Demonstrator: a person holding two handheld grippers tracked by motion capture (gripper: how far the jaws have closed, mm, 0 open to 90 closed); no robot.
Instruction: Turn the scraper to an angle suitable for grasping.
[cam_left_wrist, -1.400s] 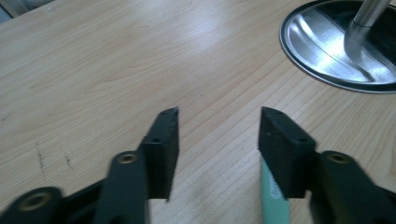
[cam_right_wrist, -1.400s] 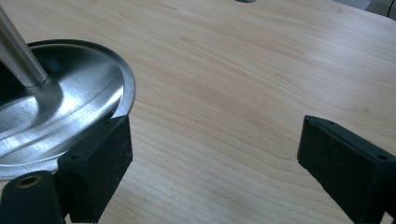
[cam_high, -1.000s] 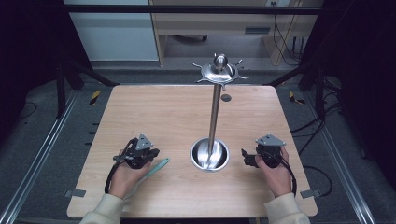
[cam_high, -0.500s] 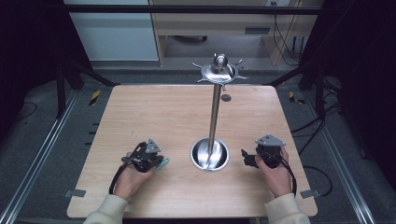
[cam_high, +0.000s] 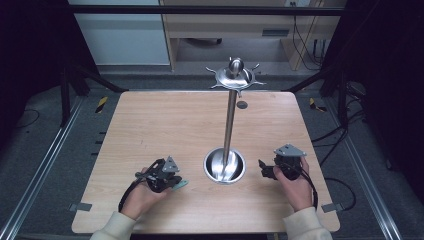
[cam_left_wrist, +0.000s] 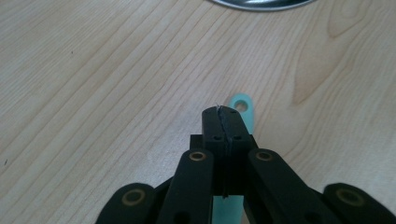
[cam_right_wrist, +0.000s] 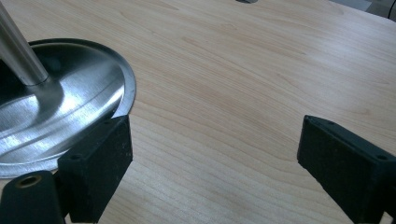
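My left gripper (cam_left_wrist: 223, 122) clamped shut on teal handle (cam_left_wrist: 243, 108), pickup done; hanging on stand (cam_high: 229, 125) remained. My right gripper (cam_right_wrist: 212, 161) wide open, empty.

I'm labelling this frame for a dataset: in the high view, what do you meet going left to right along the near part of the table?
left gripper shut over a teal utensil → round steel base of the hook stand → right gripper, jaws apart, with nothing between them.
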